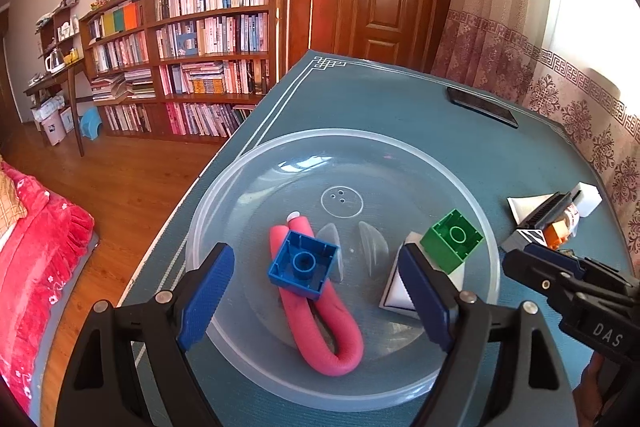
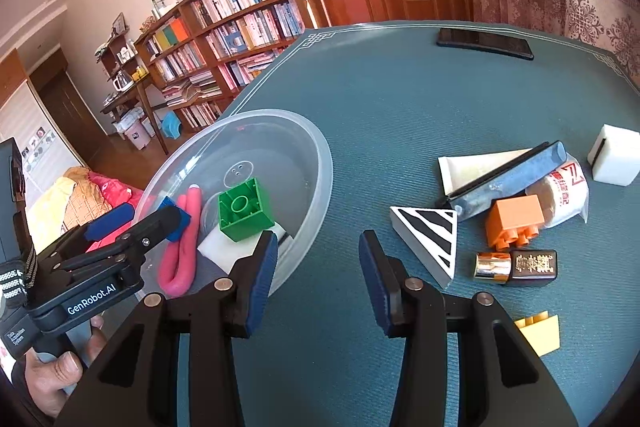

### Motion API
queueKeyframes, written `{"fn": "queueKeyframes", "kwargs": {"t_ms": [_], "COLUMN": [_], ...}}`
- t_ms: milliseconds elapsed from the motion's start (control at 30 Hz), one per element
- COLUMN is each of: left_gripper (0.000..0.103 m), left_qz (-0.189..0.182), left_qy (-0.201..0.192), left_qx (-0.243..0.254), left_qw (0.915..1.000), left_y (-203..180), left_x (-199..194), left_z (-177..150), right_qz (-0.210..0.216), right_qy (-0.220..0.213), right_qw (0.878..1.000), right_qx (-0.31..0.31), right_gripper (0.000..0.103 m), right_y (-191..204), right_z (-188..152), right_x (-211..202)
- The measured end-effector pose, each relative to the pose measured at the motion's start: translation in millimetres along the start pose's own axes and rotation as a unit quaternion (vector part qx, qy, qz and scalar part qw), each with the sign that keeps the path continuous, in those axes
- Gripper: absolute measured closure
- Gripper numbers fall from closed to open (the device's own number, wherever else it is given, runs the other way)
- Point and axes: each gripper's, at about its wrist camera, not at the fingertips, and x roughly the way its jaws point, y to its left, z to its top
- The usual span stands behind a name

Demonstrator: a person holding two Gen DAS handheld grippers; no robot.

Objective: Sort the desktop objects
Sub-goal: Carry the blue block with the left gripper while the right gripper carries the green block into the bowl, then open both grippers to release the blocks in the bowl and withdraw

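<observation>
A clear plastic bowl holds a blue brick lying on a bent pink foam tube, a green brick and a white triangular block. My left gripper hangs open above the bowl, the blue brick between its wide-apart fingers and touching neither. My right gripper is open and empty over the mat, just right of the bowl's rim. To its right lie a striped triangle block, an orange brick, a battery and a yellow brick.
Further right on the teal mat lie a white tube, a blue-grey bar, a wrapped cup and a white foam block. A black phone rests at the far edge. The table's left edge drops to a wooden floor.
</observation>
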Motion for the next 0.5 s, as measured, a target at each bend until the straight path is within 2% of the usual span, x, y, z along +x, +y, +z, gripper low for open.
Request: {"fn": "queueKeyframes", "kwargs": {"t_ms": [500], "left_gripper": [0.016], "left_qz": [-0.022], "left_qy": [-0.001], "left_qx": [0.042], "left_qw": [0.9989], "left_y": [-42], "left_x": [-9], "left_z": [-3], "right_qz": [-0.010], "right_qy": [-0.012], "right_qw": [1.000], "right_qx": [0.026], "right_gripper": [0.057], "right_y": [-30], "right_z": [-16], "right_x": [-28]}}
